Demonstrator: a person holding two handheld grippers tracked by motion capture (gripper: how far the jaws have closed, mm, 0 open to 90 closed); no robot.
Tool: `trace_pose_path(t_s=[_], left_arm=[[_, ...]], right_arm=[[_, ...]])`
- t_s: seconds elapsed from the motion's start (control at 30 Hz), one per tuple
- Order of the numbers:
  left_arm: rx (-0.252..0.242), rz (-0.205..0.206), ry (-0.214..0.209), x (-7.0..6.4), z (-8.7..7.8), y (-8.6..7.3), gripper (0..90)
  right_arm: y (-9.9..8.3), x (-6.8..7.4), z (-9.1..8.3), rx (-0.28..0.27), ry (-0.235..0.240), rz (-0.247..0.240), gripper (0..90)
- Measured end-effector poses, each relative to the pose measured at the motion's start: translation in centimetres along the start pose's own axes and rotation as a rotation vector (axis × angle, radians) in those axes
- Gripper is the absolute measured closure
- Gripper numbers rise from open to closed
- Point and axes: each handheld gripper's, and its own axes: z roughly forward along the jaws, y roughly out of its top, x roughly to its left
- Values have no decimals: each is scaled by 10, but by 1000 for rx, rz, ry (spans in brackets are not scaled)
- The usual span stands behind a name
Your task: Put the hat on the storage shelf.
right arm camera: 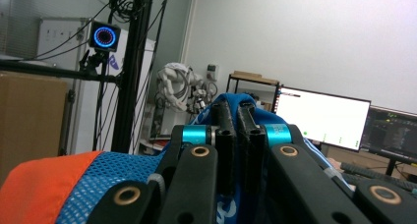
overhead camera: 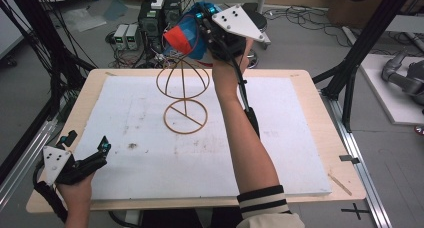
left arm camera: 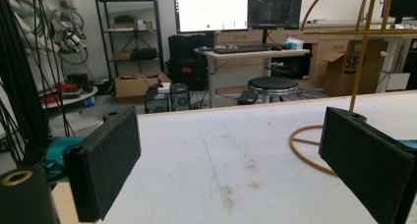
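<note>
Right gripper (overhead camera: pixel 200 25) raised above the far edge of the white foam-covered table (overhead camera: pixel 280 153), over the top of the gold wire stand with a ring base and a rounded hoop top (overhead camera: pixel 184 95). Its jaws are pinched narrow on a blue mesh cap with an orange-red panel (overhead camera: pixel 186 38); in the right gripper view the two black jaws stand almost together with blue fabric (right arm camera: pixel 231 103) between and around them, and the orange part of the mesh (right arm camera: pixel 39 184) spreads to the lower left. The cap hangs just above the hoop of the stand; whether it touches the wire cannot be told from the high view. The stand sits upright near the middle of the table, ring base flat on the foam. Left gripper (overhead camera: pixel 102 150) rests low at the near left corner of the table, well apart from the stand, jaws spread wide and holding nothing. In the left gripper view its jaws frame bare, stained foam, with the stand's ring base and stem (left arm camera: pixel 356 76) to the right. Beyond the table: two monitors on a desk (left arm camera: pixel 236 10) and a round black stool (left arm camera: pixel 273 84).
</note>
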Motion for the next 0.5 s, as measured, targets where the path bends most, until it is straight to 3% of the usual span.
trace_pose_path(t_s=[0.43,0.5], left_arm=[[-6,-11,13,4,-4,0,91],[-5,-11,13,5,-4,0,91]], right_arm=[[-20,25,18,34,37,25,882],[-31,27,20,46,34,51,882]])
